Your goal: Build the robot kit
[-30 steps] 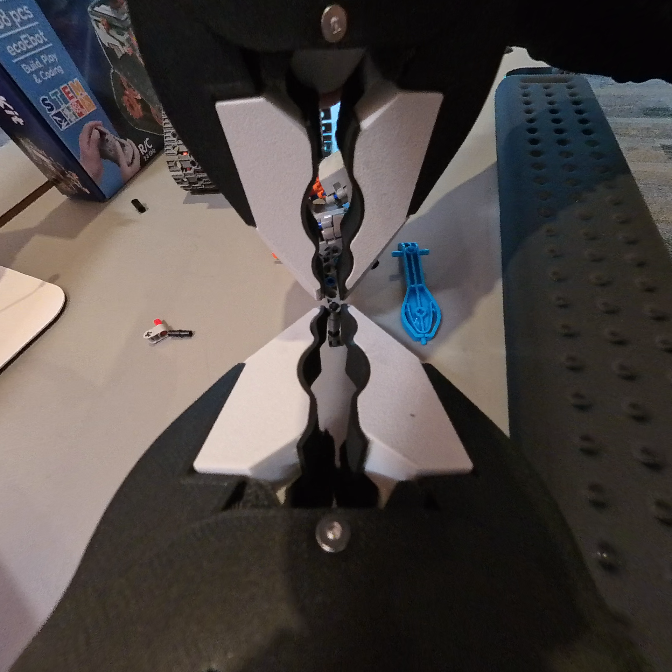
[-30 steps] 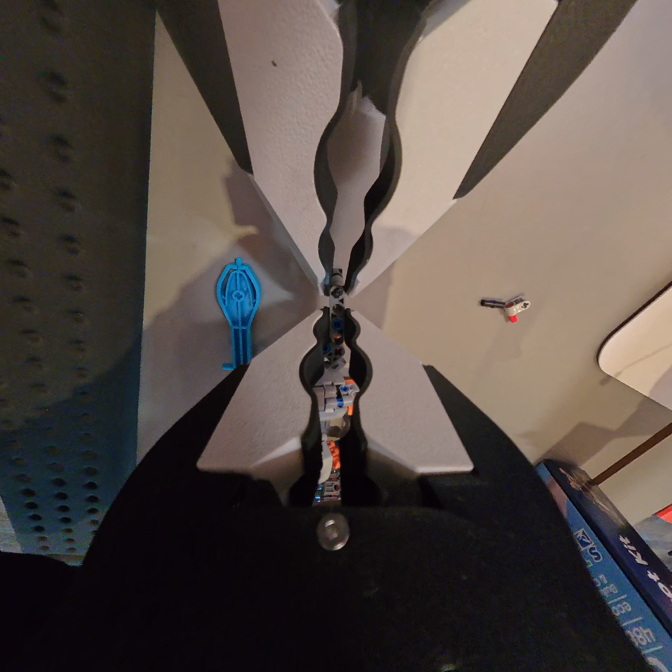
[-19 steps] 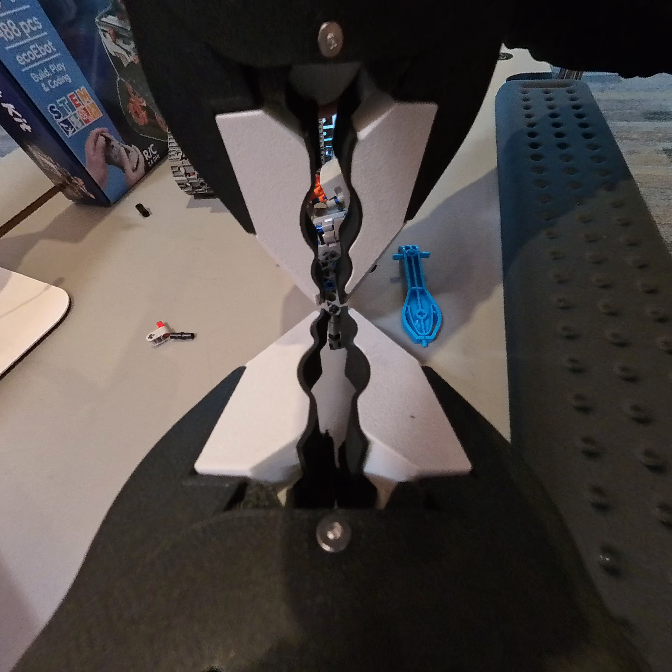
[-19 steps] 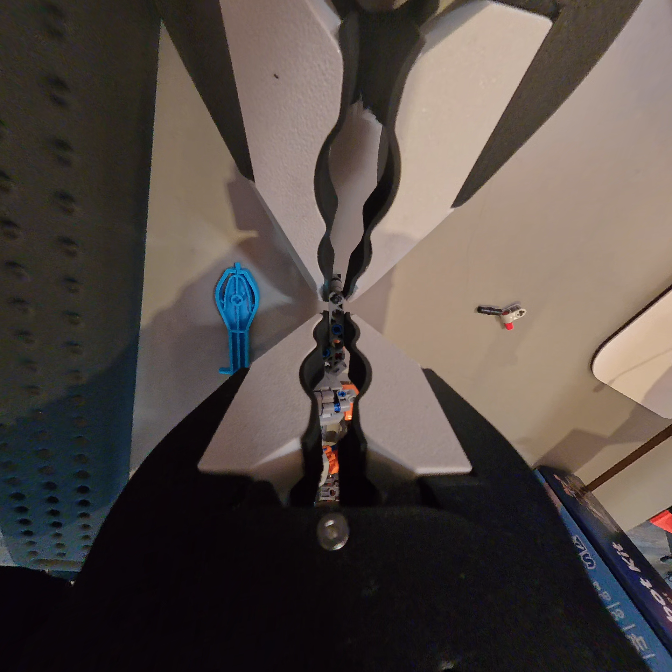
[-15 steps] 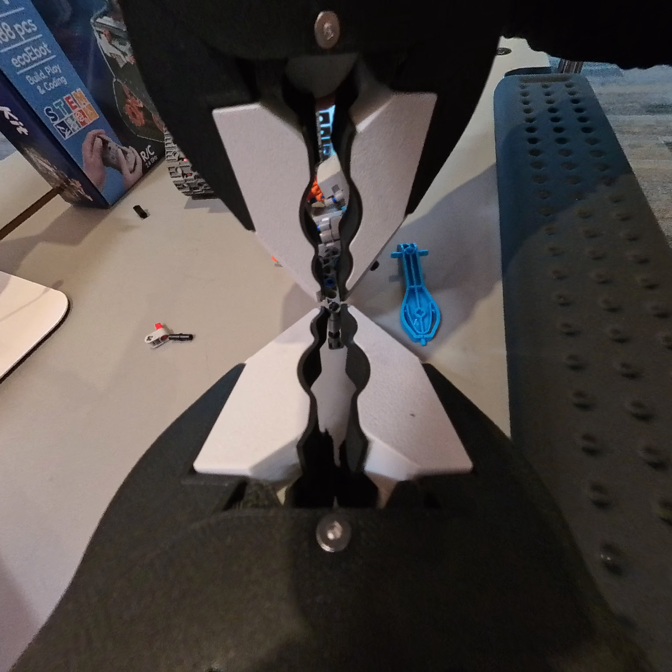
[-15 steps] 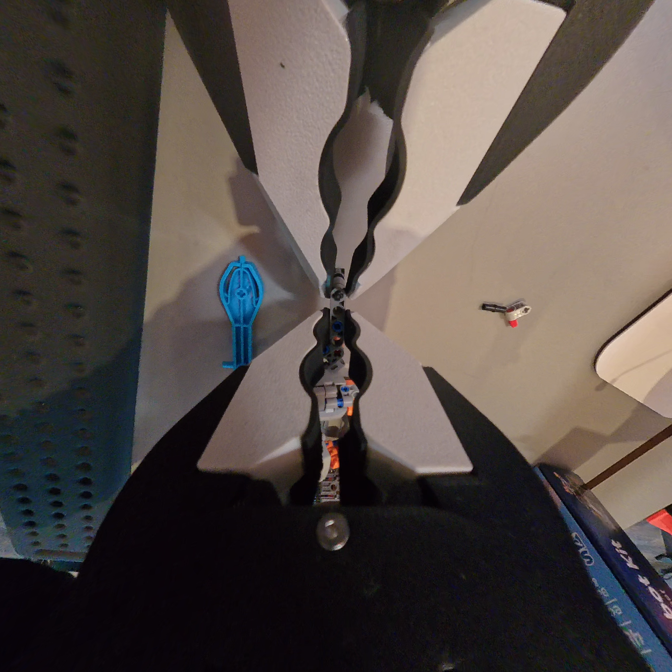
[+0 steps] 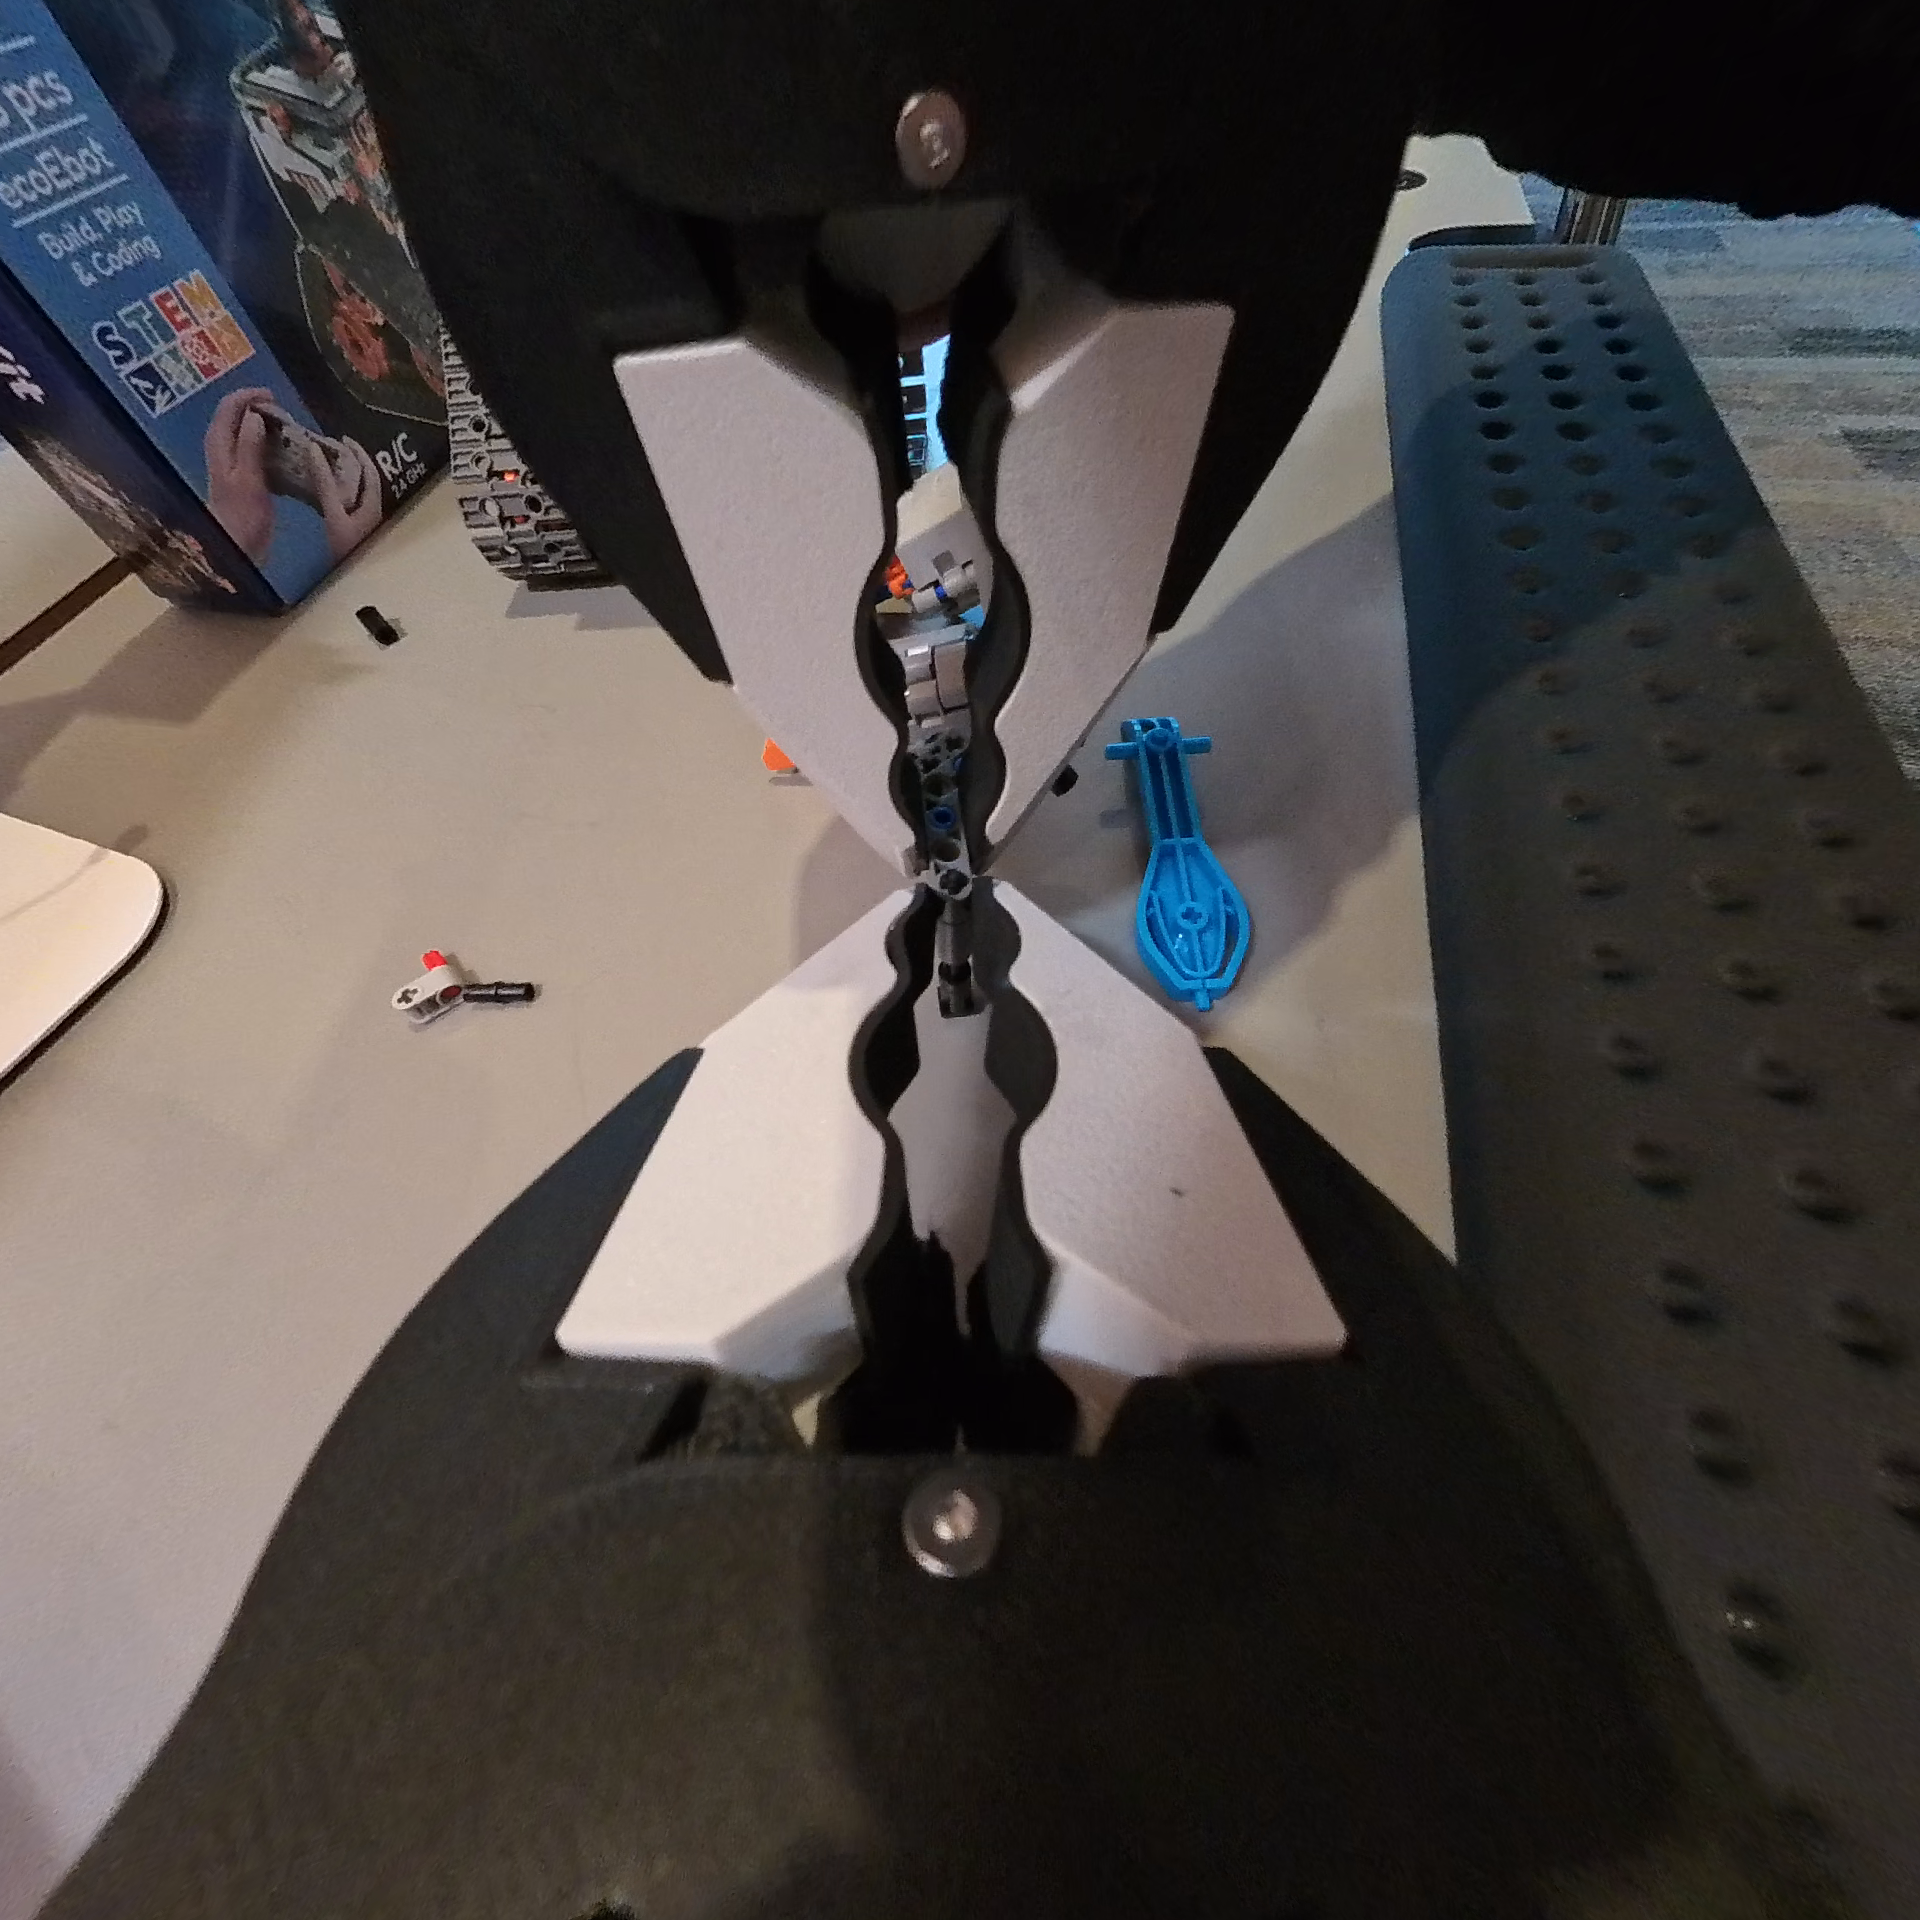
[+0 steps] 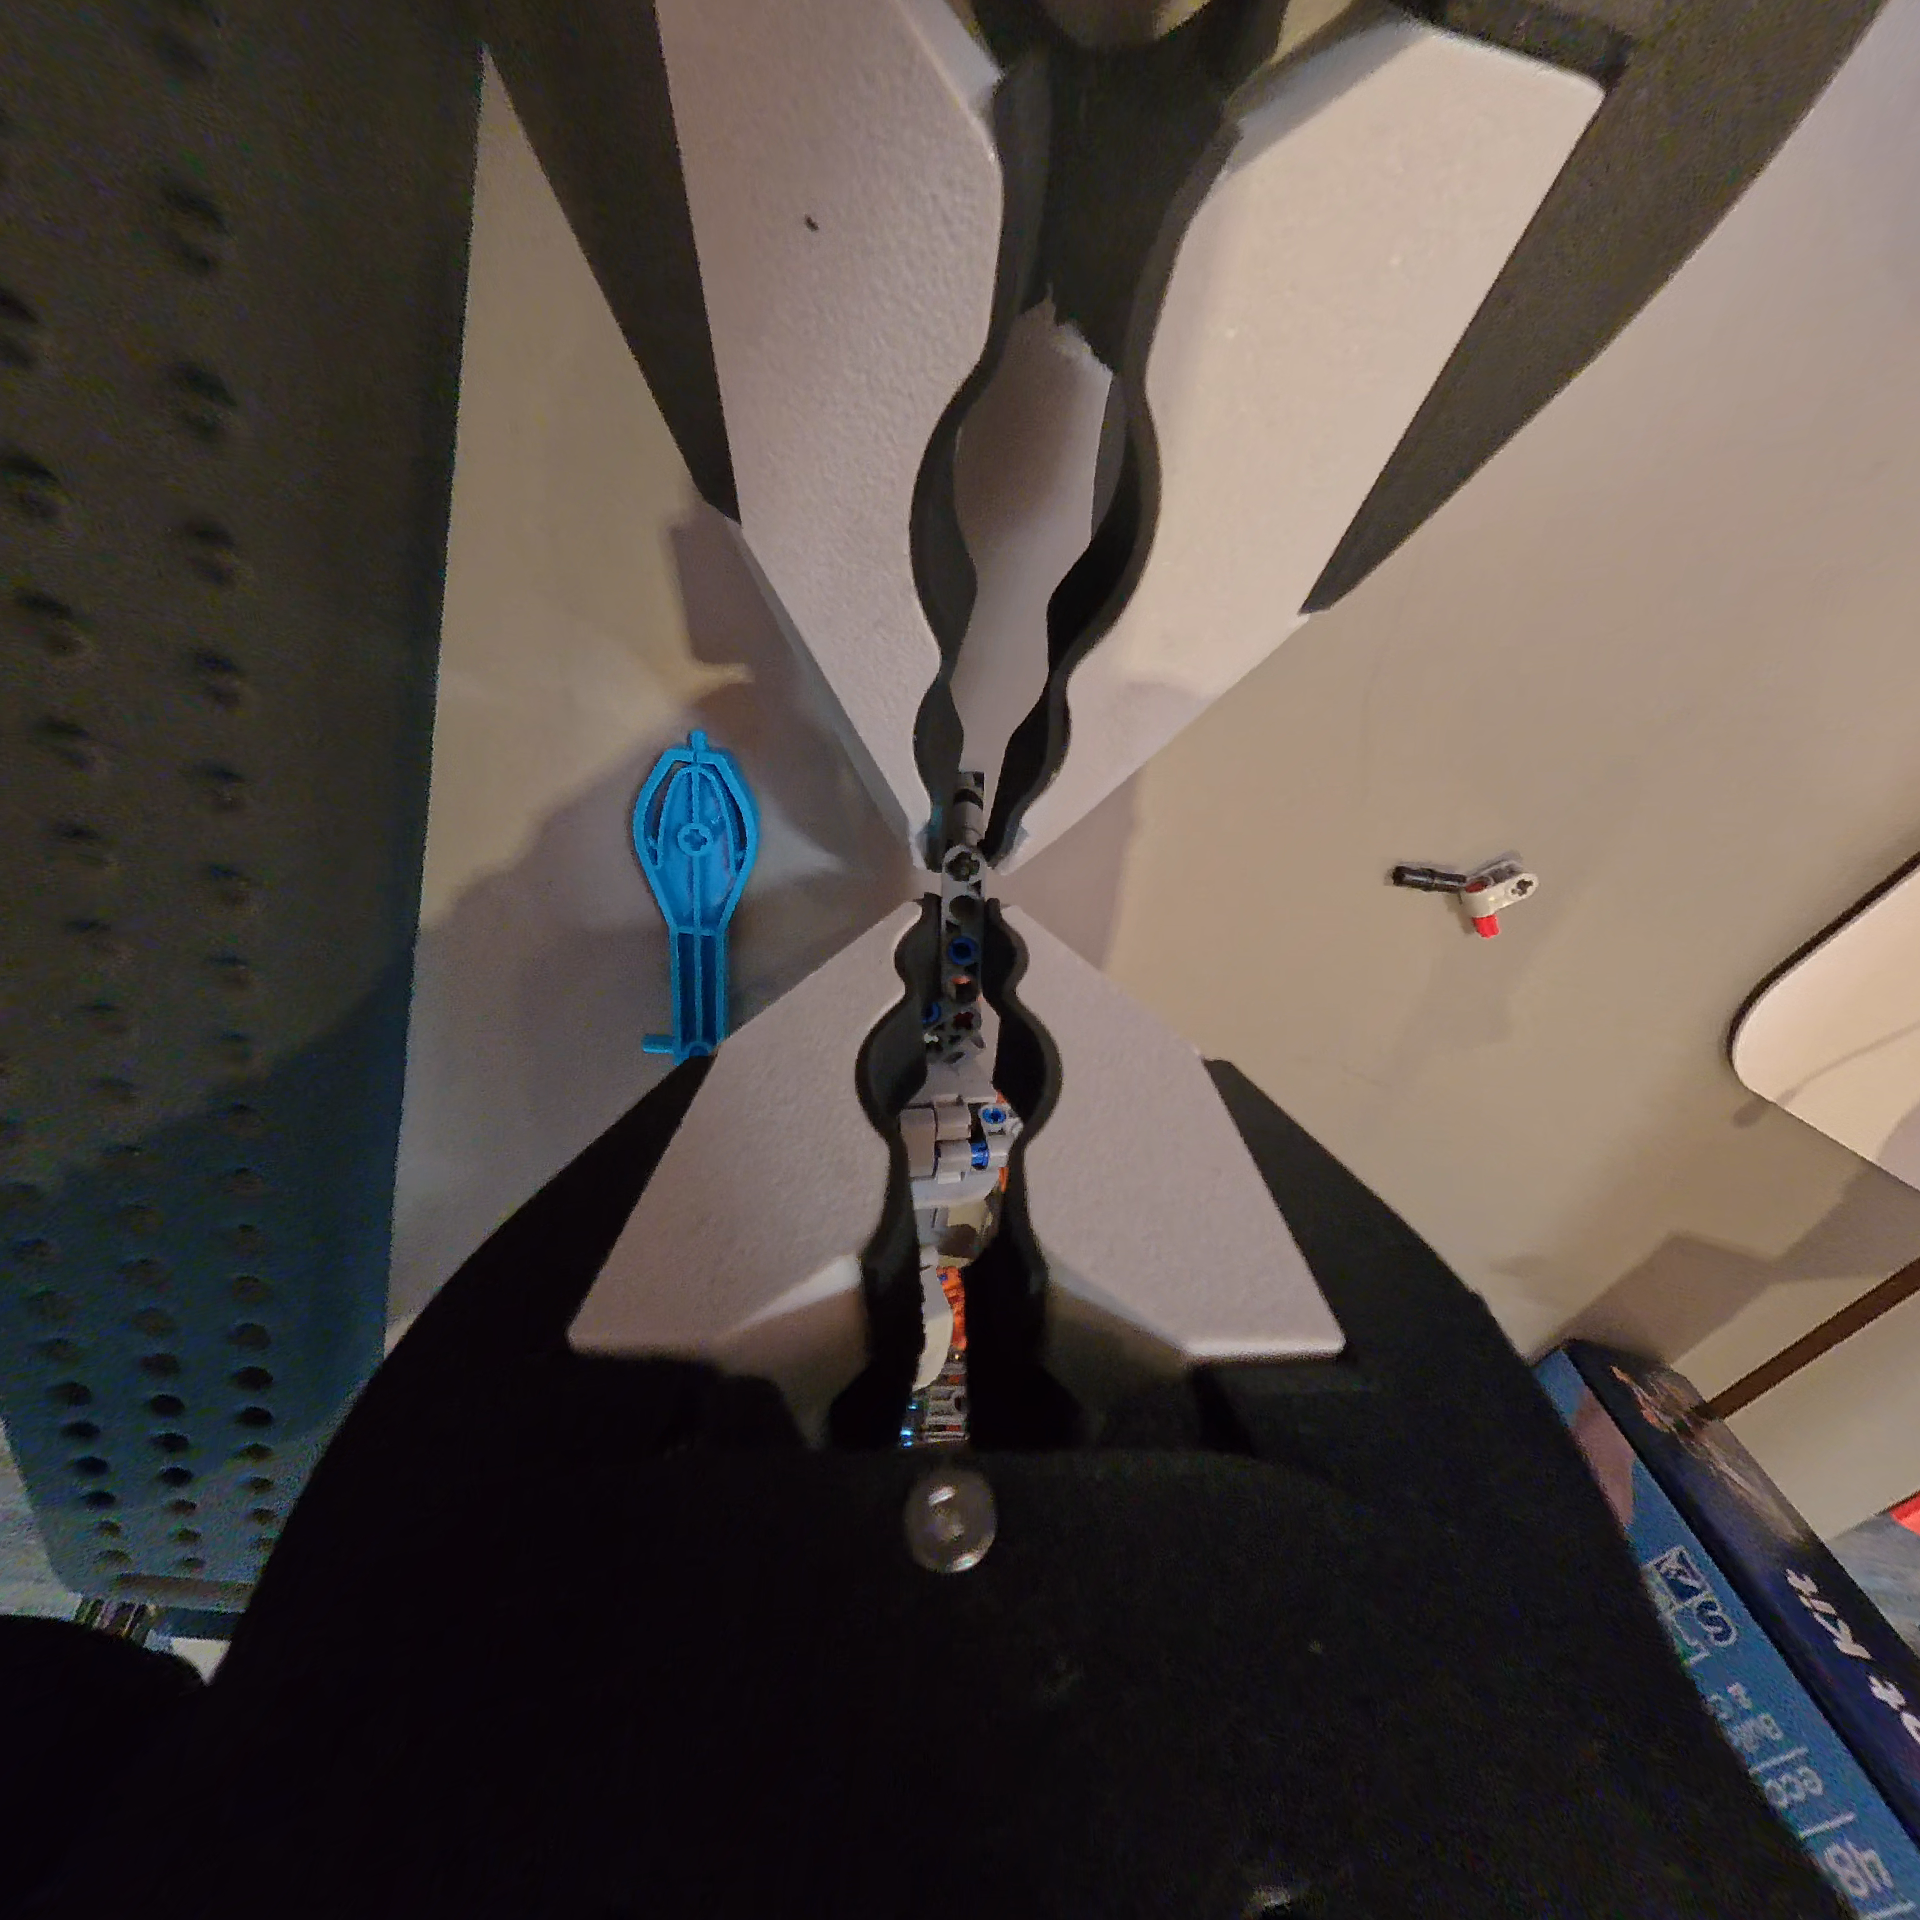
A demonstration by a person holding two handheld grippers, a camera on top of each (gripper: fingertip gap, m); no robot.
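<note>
Hand-held gripper L clamped on pin, R on beam assy, tips meeting above counter; best kept coaxial.

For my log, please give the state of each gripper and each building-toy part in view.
Left gripper: shut on small dark pin.
Right gripper: shut on grey studded beam assembly.
Small dark pin: meets the beam's end.
Blue paddle-shaped plastic tool: lying flat on table.
Small white-red connector: lying loose.
</note>
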